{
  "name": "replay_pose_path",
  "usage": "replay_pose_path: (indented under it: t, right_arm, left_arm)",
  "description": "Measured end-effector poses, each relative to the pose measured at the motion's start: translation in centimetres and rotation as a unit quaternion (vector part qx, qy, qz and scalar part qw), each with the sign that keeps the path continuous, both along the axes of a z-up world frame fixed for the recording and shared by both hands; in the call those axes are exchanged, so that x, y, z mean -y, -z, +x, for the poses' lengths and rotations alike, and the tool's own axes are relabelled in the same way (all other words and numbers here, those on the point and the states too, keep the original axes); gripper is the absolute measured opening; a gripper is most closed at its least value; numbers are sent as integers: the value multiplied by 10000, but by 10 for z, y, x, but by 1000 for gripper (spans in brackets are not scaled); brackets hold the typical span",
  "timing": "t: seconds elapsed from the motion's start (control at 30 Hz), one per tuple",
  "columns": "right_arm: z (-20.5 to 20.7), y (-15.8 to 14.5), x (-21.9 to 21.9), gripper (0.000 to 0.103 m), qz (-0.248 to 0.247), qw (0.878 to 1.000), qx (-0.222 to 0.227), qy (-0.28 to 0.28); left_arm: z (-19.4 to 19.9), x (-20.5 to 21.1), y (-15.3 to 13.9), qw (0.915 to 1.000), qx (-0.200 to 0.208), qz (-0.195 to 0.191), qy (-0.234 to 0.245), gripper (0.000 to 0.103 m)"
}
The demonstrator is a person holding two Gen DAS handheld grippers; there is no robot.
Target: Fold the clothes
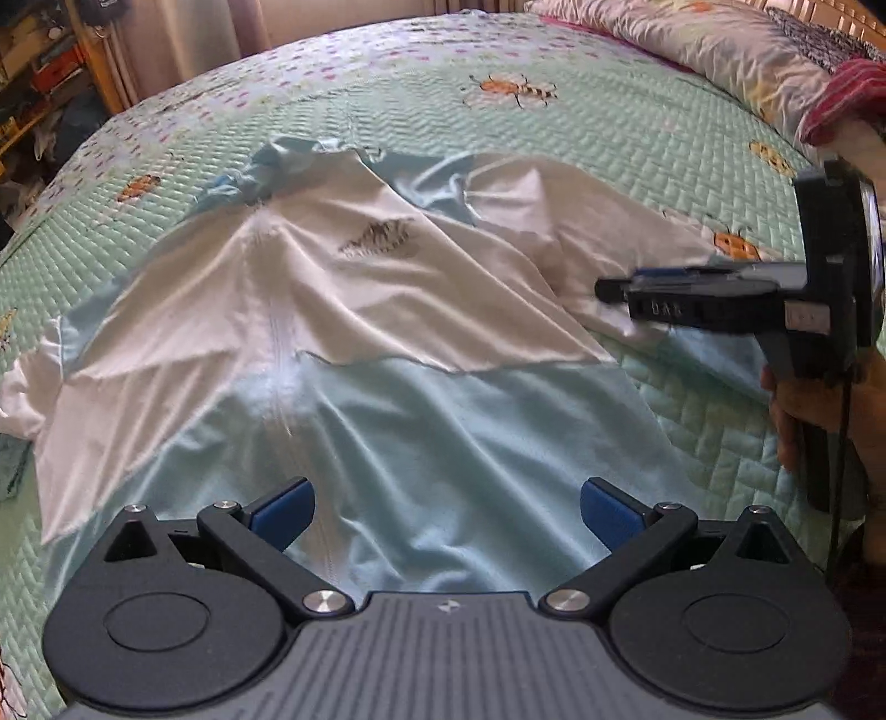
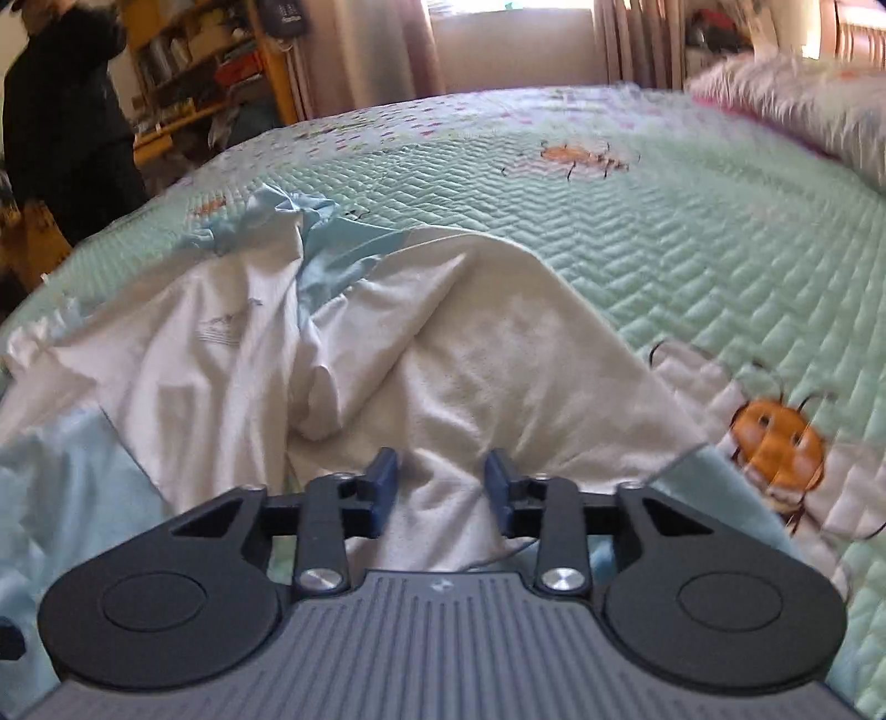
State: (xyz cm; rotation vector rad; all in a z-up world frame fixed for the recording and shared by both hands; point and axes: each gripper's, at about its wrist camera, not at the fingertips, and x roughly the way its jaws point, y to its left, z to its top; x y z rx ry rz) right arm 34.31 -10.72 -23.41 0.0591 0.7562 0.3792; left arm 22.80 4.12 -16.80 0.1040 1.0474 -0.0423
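At the far left of the room a wooden shelf [image 2: 194, 72] is stuffed with bits and bobs, and a person in dark clothes [image 2: 66, 111] stands beside it. Next come long curtains [image 2: 382, 44] and a bright window [image 2: 509, 39].

A big bed fills the middle. Its quilt [image 1: 637, 144] is soft green with a zigzag stitch and orange bugs [image 1: 512, 88] on it. A white and light blue zip-up top [image 1: 310, 310] lies crumpled on the quilt, front side up.

The left gripper [image 1: 447, 512] hangs over the blue bottom part of the top, its blue fingers [image 1: 285, 512] wide apart with nothing in them. The right gripper [image 2: 441, 487] has its fingers partly closed around a bunched white sleeve [image 2: 476, 360] that sits between them; I cannot tell if they pinch it tight.

At the far right, pillows [image 1: 714, 50] lie at the head of the bed.
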Motion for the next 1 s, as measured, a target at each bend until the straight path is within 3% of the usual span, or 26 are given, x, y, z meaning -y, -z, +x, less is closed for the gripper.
replay_pose_path:
  t: [0.17,0.27,0.4,0.47,0.53,0.63,0.7,0.77,0.8,0.87,0.93,1.0]
  right_arm:
    - [-1,3,17,0,40,9996,111,255]
    - [3,5,6,0,-402,9970,390,528]
    - [4,4,12,0,-704,9821,958,1462]
    - [11,6,27,1,-600,9772,885,1832]
    - [15,10,41,2,-322,9750,607,2115]
    - [7,1,68,11,1025,9759,395,1885]
    - [-1,-7,85,30,1935,9661,250,1690]
    - [-12,-22,88,50,1643,9652,453,1984]
    - [-17,-29,87,54,1208,9651,662,2227]
    - [-20,-35,81,75,131,9626,788,2589]
    - [-13,-25,78,76,-536,9623,502,2618]
    - [-4,-10,82,75,-178,9727,92,2313]
  left_arm:
    - [2,0,9,9999,-133,-51,-19,102]
    - [8,-2,12,9997,-174,-106,-111,102]
    - [18,1,12,9999,-129,5,-114,102]
    - [26,10,12,9992,-13,390,33,102]
    - [35,24,14,9942,117,1043,218,102]
    - [48,42,15,9821,344,1792,460,102]
    - [57,52,14,9753,474,2066,628,102]
    - [66,58,12,9717,552,2176,741,102]
    - [68,60,11,9711,572,2185,776,102]
    - [74,64,9,9692,617,2228,849,102]
    - [78,69,11,9662,654,2321,907,102]
    - [81,74,15,9639,645,2409,936,102]
